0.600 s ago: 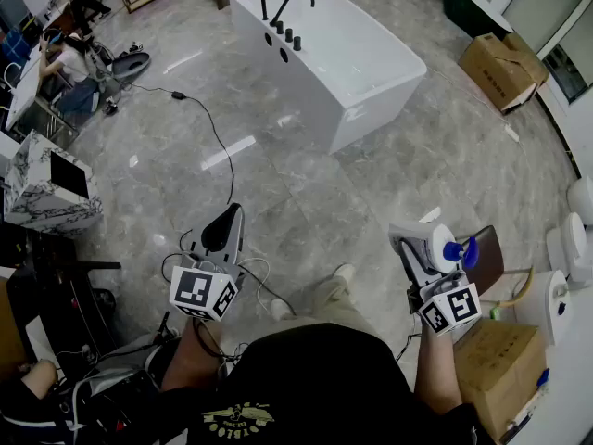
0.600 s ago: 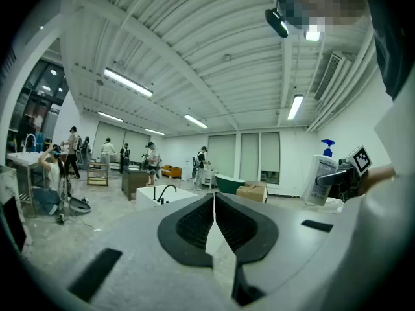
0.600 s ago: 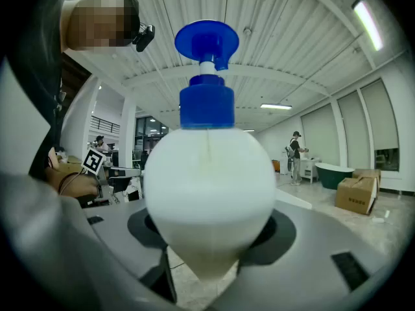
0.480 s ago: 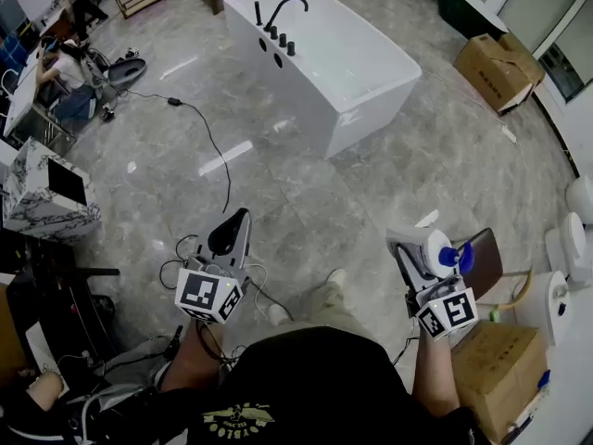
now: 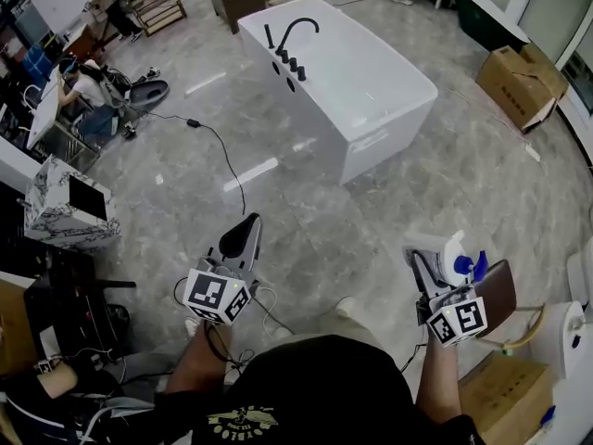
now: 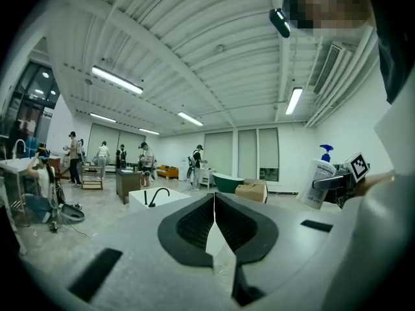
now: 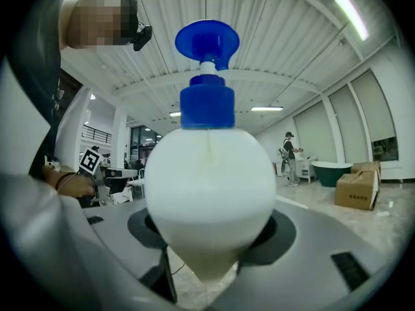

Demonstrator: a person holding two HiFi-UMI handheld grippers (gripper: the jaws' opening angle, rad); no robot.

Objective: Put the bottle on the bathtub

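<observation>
Right tongs (image 5: 439, 265) are clamped on the bottle (image 5: 455, 254). White body is pinched btwn the two pads, blue pump head (image 7: 207, 43) on top, bottle upright in the right tongs view. In the head view it's at near right, beside the person's right side, held above the floor (image 5: 389, 202) and well apart from the bathtub (image 5: 320, 119).

Left tongs (image 6: 213, 220) are fully closed, pads meeting edge to edge w/ nothing btwn them. They sit near, left of centre, tip pointing toward the far side. Each has a marker cube at its near end: left cube (image 5: 216, 297), right cube (image 5: 457, 321).

Bathtub is white, rectangular, far centre on the grey marble-look floor. A black curved faucet (image 5: 295, 31) and a row of black knobs (image 5: 293, 66) are at its far-left end.

Black cable (image 5: 222, 151) runs over the floor left of the tub. Cardboard box (image 5: 521, 83) at far right. Marble-pattern cabinet (image 5: 67, 213) at left. Seated person (image 5: 85, 89) at far left.

Left tongs view also shows the bottle & right tongs off to its right, the tub w/ faucet low at left, and several ppl standing in the far background.
</observation>
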